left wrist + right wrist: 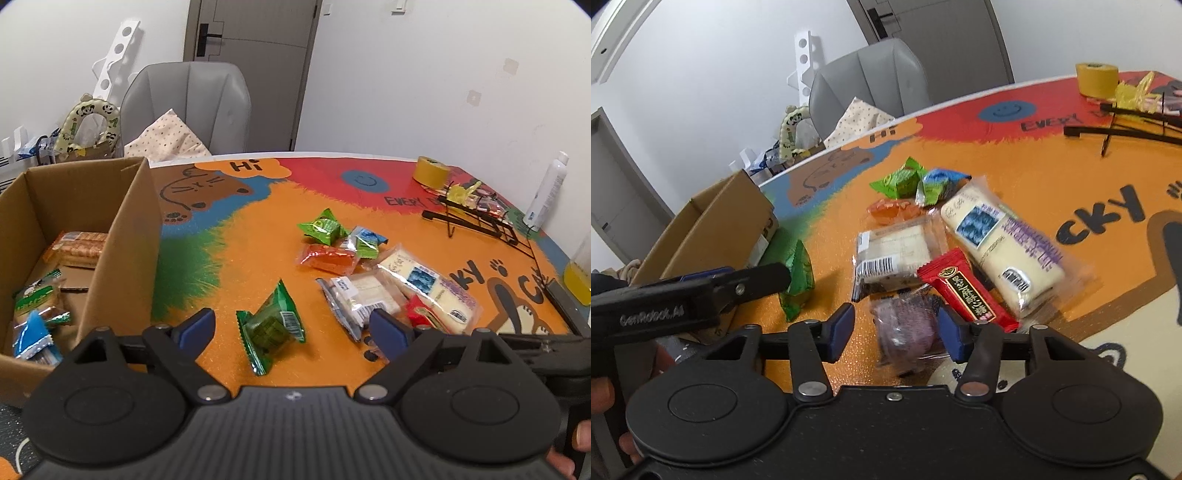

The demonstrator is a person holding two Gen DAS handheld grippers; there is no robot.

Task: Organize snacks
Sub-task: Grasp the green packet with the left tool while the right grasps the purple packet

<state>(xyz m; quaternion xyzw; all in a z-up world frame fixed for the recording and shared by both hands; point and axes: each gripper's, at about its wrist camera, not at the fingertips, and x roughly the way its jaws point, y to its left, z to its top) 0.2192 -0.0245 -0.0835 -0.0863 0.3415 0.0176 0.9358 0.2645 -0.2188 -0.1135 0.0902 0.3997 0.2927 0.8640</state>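
Observation:
My left gripper (pixel 291 330) is open over a dark green snack packet (pixel 271 326) that lies on the orange mat between its fingers. A cardboard box (pixel 122 236) at the left holds several snacks. My right gripper (pixel 897 326) is open around a purple clear-wrapped snack (pixel 905 328); the view is blurred. Beyond it lie a red packet (pixel 967 290), a clear packet with a barcode (pixel 890 254), a long white bread packet (pixel 1001 247), an orange packet (pixel 894 210) and small green (pixel 899 181) and blue-green packets (pixel 940 186). The left gripper's side shows at the left in the right wrist view, by the green packet (pixel 799 275).
A black wire rack (pixel 480 218), a yellow tape roll (pixel 430 171), a white spray bottle (pixel 548 192) and a bottle of yellow liquid (pixel 580 277) stand at the table's right. A grey chair (pixel 188 107) is behind the far edge.

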